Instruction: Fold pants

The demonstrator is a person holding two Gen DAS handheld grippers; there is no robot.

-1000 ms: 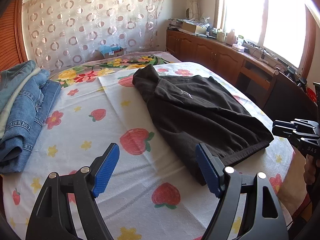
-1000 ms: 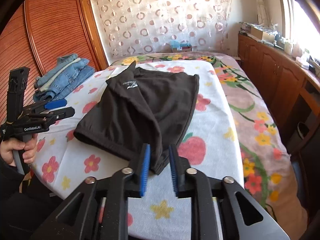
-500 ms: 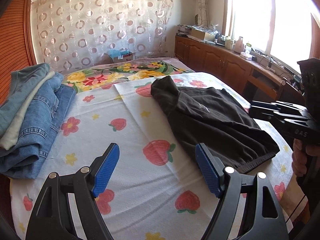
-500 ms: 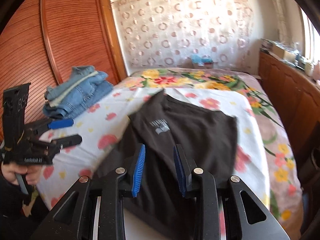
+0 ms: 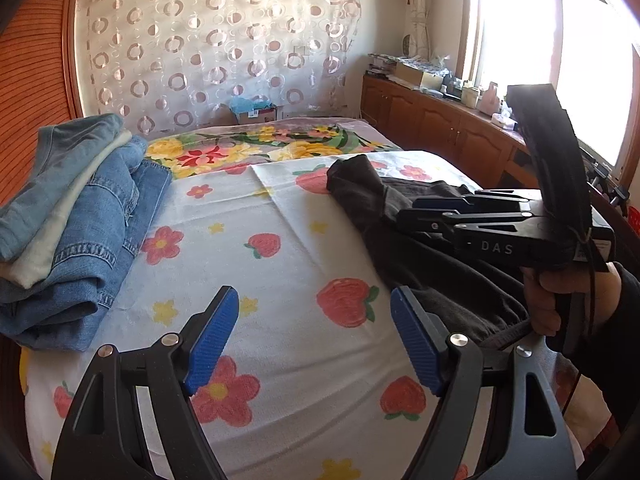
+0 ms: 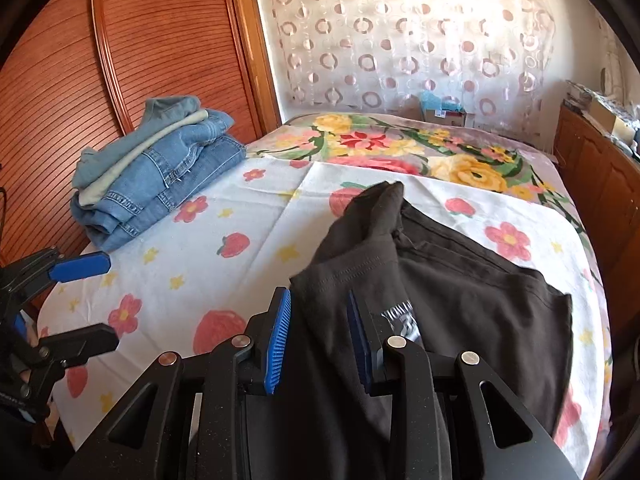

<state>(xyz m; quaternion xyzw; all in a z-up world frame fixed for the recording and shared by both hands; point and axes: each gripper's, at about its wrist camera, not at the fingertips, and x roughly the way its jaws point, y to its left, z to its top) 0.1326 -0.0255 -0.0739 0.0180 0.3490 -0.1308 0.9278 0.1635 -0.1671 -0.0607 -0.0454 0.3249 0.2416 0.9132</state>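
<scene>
Black pants [image 6: 460,280] lie on the strawberry-print sheet [image 6: 248,252], filling the 3-to-6 o'clock part of the right wrist view, with one end bunched into a raised peak near centre. Versus a second ago: the right gripper [image 6: 319,336] was hovering short of the fabric, now it sits over it, dark cloth showing in the gap between its blue pads [image 6: 276,340]; the gap is small but not clenched, and I cannot tell if the pads actually bite the cloth. Left gripper [image 5: 314,338] stays spread wide, released, over bare sheet at 6 o'clock of its view; same spread as before.

Left wrist view only: the right gripper [image 5: 500,228] seen side-on at 3 o'clock above the pants [image 5: 436,264], the hand [image 5: 560,300] on its grip, the window and wood cabinets [image 5: 440,128] at 2 o'clock.

Right wrist view only: printed logo on the pants near the right pad, the left gripper [image 6: 76,304] at 8 o'clock with fingers apart, slatted wooden door [image 6: 120,40] at 10 o'clock.

Folded jeans stack [image 5: 68,232] at 9 o'clock in the left view, 10 o'clock in the right [image 6: 160,164]
</scene>
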